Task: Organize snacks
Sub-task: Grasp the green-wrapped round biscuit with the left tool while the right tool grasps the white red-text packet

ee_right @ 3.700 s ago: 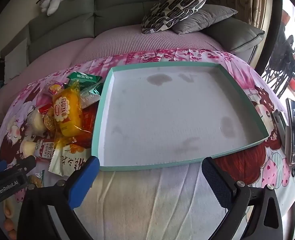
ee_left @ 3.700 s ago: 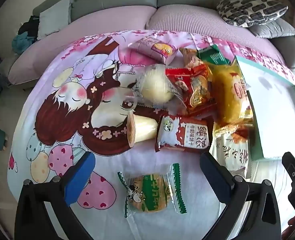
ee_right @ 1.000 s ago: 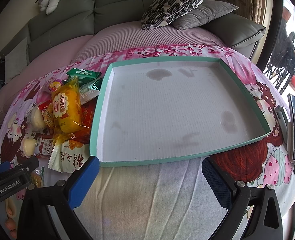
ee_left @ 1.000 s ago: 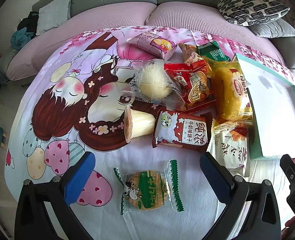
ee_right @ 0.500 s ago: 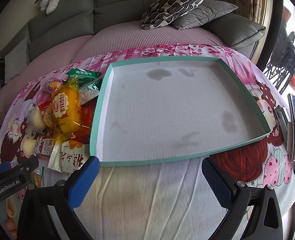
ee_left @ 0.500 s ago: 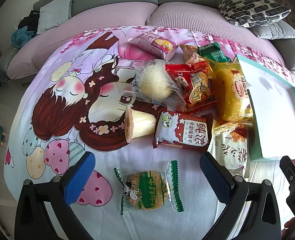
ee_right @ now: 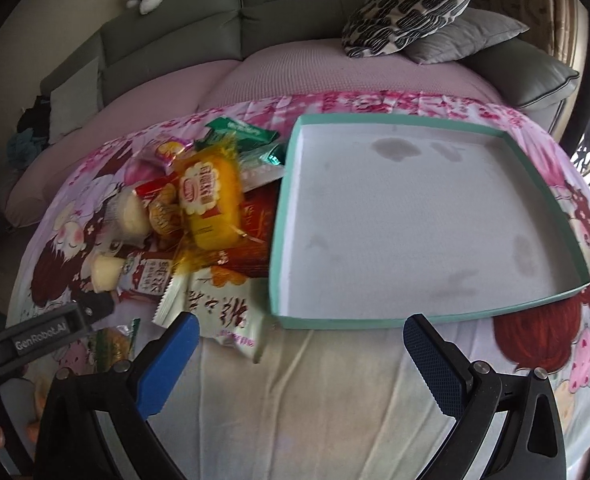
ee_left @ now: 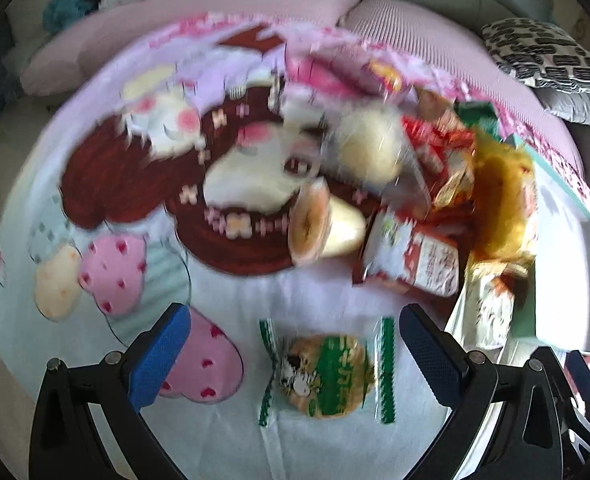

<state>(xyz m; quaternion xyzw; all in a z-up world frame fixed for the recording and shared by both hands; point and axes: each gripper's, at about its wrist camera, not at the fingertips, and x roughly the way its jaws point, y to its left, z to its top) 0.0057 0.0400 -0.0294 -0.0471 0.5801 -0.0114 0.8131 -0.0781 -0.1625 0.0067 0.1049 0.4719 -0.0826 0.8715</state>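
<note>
Left claw (ee_left: 295,344): blue-padded fingers spread wide apart, gripping nothing, hovering low over the cloth; this view is motion-blurred.
Green-and-white wrapped round biscuit (ee_left: 325,374): lies flat on the cloth between the left claw's fingers, touching neither pad.
Right claw (ee_right: 301,354): fingers wide apart and empty, above bare cloth at the near edge of the tray.
Shallow square cardboard tray with mint-green rim (ee_right: 285,216): sits at 12 o'clock from the right claw, white floor stained, no snack inside.
Snack pile: heaped just beside the tray's left rim, at 10 o'clock from the right claw.
Yellow cellophane cake packet (ee_right: 209,200): on top of the pile, nearest the tray.
White pouch with orange print (ee_right: 223,308): at the pile's near end, one corner close to the tray's front corner.
Red-and-white milk-biscuit packet (ee_left: 413,256): at 1 o'clock from the left claw.
Pale cream cup lying on its side (ee_left: 323,228): just left of that packet.
Cartoon-printed pink cloth on the table (ee_right: 315,392): carries everything.
Grey sofa with a black-and-white patterned cushion (ee_right: 407,12): behind the table.
</note>
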